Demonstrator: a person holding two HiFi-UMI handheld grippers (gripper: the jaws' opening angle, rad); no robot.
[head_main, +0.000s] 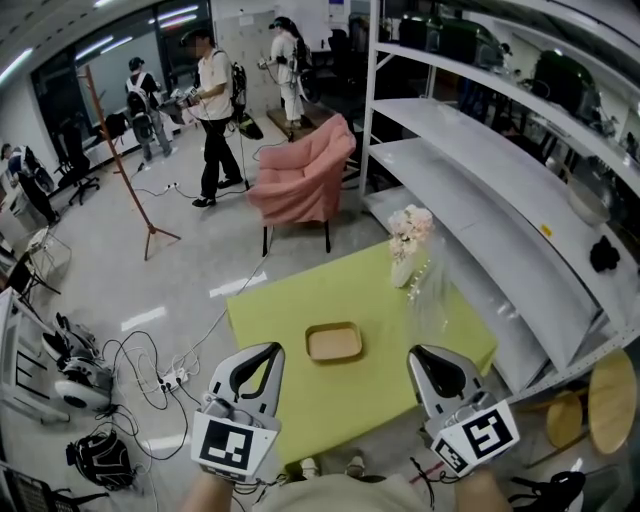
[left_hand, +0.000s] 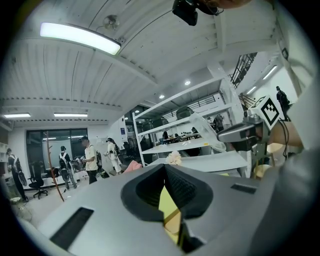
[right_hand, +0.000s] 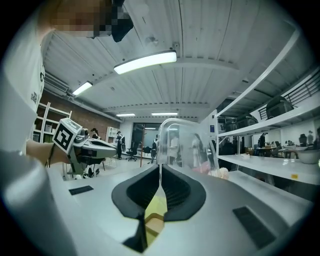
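Head view first: left gripper (head_main: 268, 352) and right gripper (head_main: 420, 354) held low over the near edge of the green table (head_main: 270, 310). Both have their jaws pressed together with nothing between them. Same reading in the left gripper view and the right gripper view: tips meeting, only table showing through the slot behind.

Nearest to both, a shallow tan tray (head_main: 334, 342), flat on the table between them and a little beyond, touched by neither. Behind and to the right of the tray, a clear cover (head_main: 428, 292), then a vase of flowers (head_main: 408, 243).

Best to spread the jaws before dropping toward the tray, meet its rim level, and steer wide of the clear cover, probably light and easily tipped.
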